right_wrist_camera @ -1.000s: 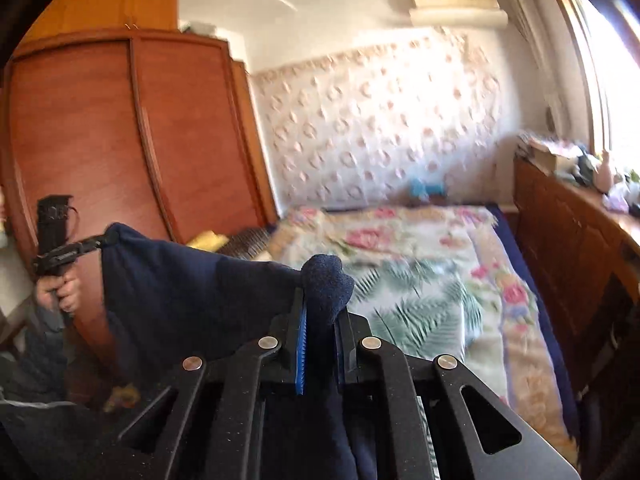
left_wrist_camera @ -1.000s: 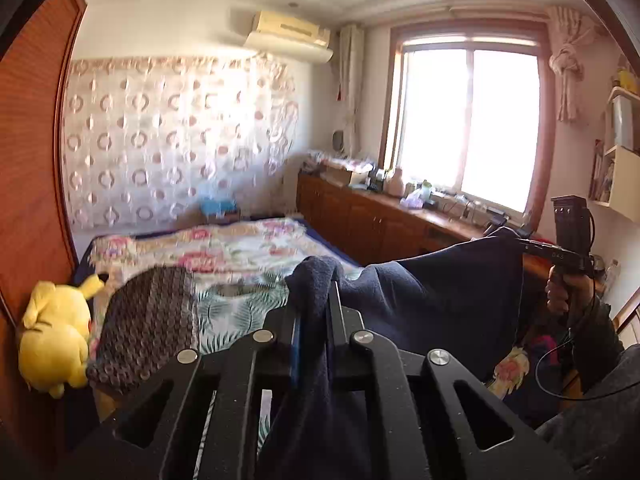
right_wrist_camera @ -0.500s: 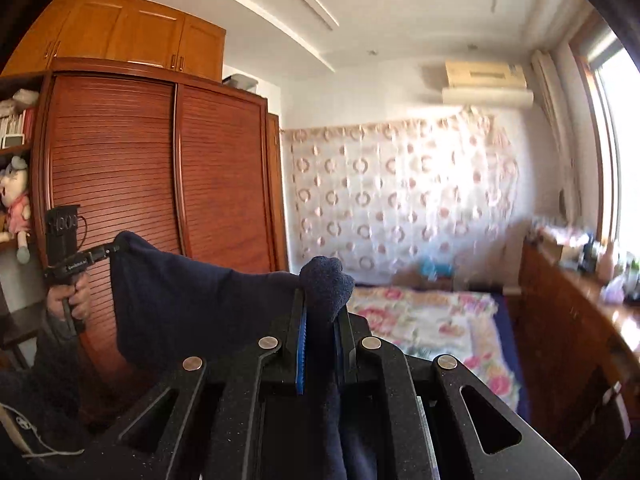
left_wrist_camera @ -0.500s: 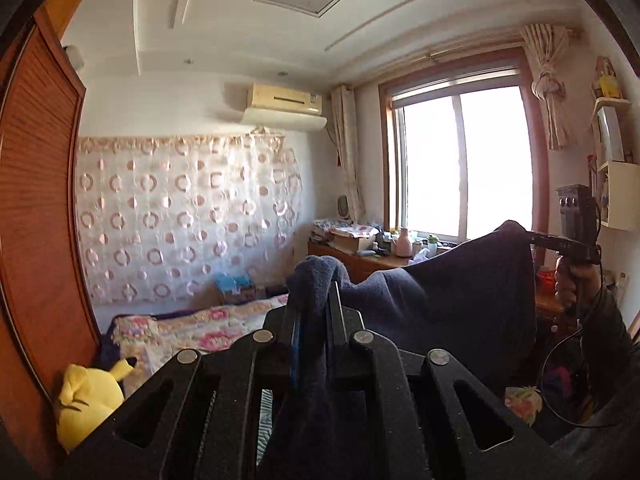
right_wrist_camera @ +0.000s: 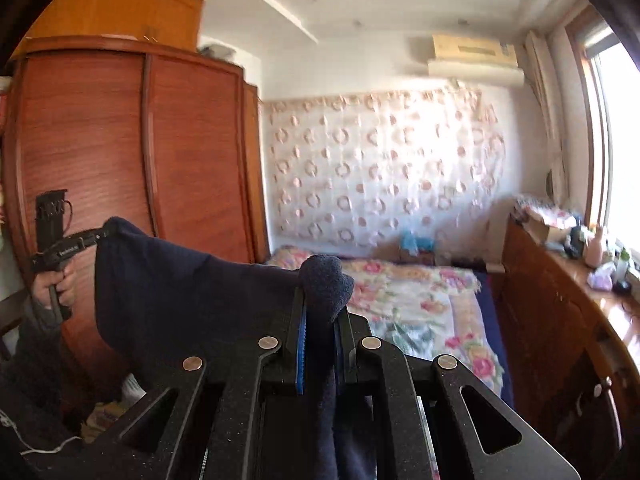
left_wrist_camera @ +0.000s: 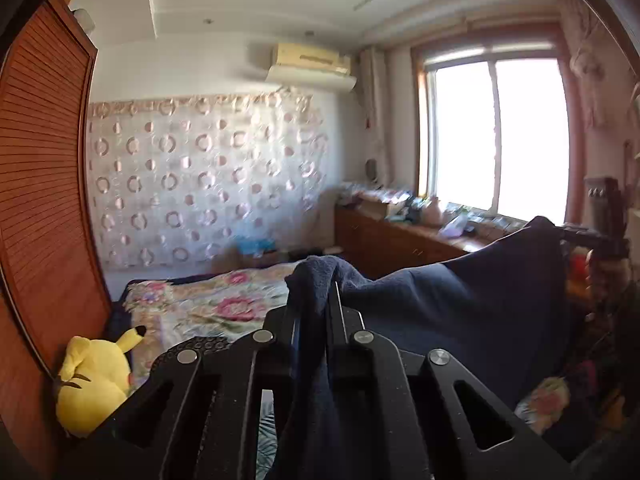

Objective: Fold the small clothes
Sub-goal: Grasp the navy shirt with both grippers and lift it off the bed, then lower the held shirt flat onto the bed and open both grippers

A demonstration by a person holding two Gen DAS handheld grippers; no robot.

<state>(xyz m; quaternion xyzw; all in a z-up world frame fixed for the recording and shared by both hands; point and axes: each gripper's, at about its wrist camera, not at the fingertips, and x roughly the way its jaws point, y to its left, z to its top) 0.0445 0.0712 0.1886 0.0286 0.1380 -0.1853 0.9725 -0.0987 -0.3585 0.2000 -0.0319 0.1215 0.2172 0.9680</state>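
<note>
You hold the navy garment (left_wrist_camera: 460, 300) stretched in the air above the bed (left_wrist_camera: 208, 304), left gripper (left_wrist_camera: 314, 312) and right gripper (right_wrist_camera: 322, 320) fingers each clamped on a corner, so it hangs flat for folding.

- The garment (left_wrist_camera: 460, 304) hangs stretched between the left hand-held gripper (left_wrist_camera: 314, 308) and the right hand-held gripper (right_wrist_camera: 322, 312), above the near end of the bed (right_wrist_camera: 416, 308).
- The wardrobe (right_wrist_camera: 120, 152) stands left of the bed; the low cabinet (right_wrist_camera: 560, 312) runs along its right, under the window (left_wrist_camera: 496, 132).
- A plush toy (left_wrist_camera: 94, 384) sits between wardrobe and bed.
- The air conditioner (left_wrist_camera: 312, 66) hangs above the curtain (left_wrist_camera: 200, 176), behind the bed.
</note>
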